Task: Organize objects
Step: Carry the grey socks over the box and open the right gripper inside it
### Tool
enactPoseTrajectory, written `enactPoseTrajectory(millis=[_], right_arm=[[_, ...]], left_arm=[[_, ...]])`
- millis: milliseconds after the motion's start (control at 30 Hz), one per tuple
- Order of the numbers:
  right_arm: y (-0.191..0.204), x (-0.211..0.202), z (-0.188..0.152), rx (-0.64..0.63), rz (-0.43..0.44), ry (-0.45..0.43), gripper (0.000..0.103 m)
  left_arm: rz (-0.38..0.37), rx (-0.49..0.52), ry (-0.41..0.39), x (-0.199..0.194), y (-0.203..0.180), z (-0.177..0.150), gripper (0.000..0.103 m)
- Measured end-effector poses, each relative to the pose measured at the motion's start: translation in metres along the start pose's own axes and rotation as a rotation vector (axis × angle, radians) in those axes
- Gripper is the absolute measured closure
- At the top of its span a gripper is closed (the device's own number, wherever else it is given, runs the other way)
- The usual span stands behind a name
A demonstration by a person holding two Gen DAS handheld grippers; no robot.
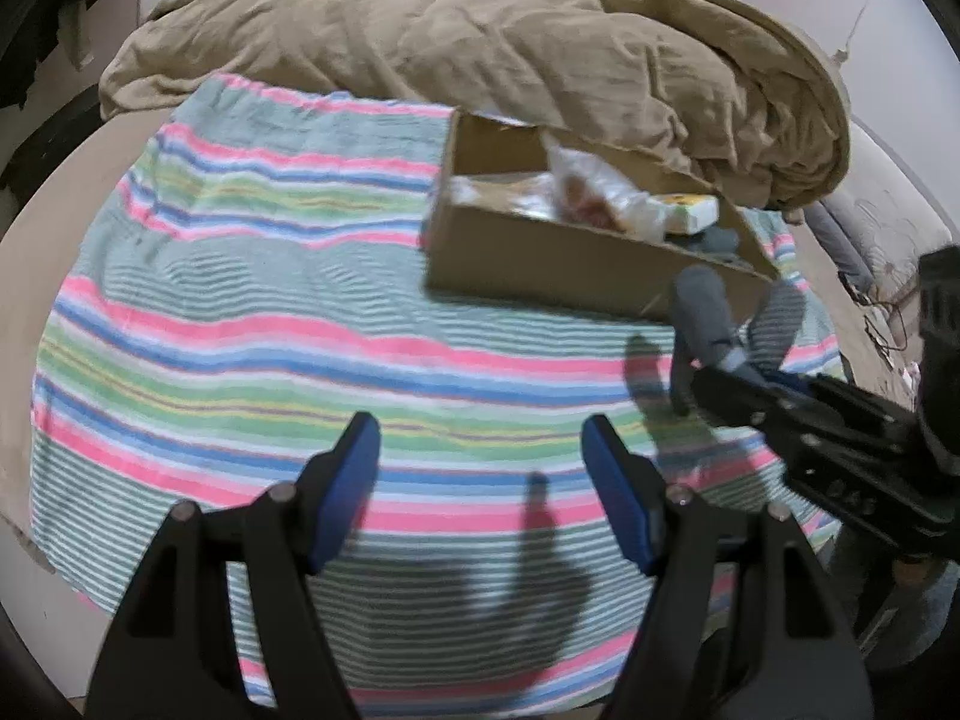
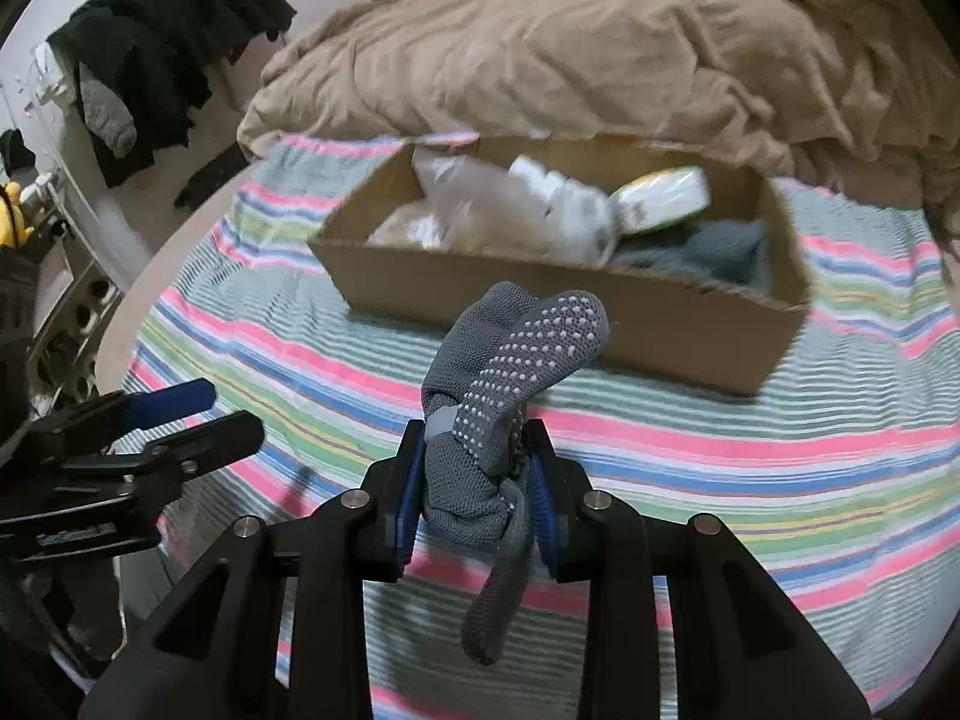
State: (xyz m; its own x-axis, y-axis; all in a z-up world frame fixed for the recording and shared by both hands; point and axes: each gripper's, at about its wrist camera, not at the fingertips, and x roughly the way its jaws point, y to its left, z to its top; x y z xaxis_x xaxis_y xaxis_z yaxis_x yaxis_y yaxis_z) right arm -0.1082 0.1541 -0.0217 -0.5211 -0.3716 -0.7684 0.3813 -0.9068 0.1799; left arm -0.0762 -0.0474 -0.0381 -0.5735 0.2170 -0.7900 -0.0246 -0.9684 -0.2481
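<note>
My right gripper (image 2: 477, 456) is shut on a bundle of grey socks (image 2: 510, 360) with white grip dots, held above the striped blanket just in front of a shallow cardboard box (image 2: 540, 294). The box holds plastic bags, a white-and-green packet (image 2: 660, 195) and grey cloth (image 2: 708, 252). In the left wrist view the box (image 1: 570, 264) lies ahead to the right, with the right gripper (image 1: 720, 360) and the grey socks (image 1: 708, 312) at its near corner. My left gripper (image 1: 480, 450) is open and empty over the blanket.
A striped pink, blue and green blanket (image 1: 240, 300) covers the bed. A crumpled tan duvet (image 1: 480, 36) is piled behind the box. Dark clothes (image 2: 168, 48) hang at the far left. Cables lie at the bed's right side (image 1: 882, 312).
</note>
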Motion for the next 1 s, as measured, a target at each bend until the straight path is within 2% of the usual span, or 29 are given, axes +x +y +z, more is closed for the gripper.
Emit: enactPoseTrajectory(millis=[267, 400, 733, 1000], right_arm=[[-0.022, -0.052, 0.017, 0.005, -0.038, -0.107, 0.070], [-0.034, -0.062, 0.028, 0.013, -0.052, -0.142, 0.070], [-0.064, -0.049, 0.050, 0.071, -0.080, -0.162, 0.070], [-0.090, -0.009, 0.069, 0.137, -0.115, -0.120, 0.070]], left_arm=[[-0.025, 0.052, -0.032, -0.008, -0.030, 0.016, 0.032], [-0.030, 0.074, -0.053, -0.012, -0.042, 0.027, 0.032], [-0.038, 0.125, -0.089, -0.006, -0.064, 0.056, 0.032], [-0.049, 0.144, -0.100, 0.008, -0.076, 0.076, 0.032]])
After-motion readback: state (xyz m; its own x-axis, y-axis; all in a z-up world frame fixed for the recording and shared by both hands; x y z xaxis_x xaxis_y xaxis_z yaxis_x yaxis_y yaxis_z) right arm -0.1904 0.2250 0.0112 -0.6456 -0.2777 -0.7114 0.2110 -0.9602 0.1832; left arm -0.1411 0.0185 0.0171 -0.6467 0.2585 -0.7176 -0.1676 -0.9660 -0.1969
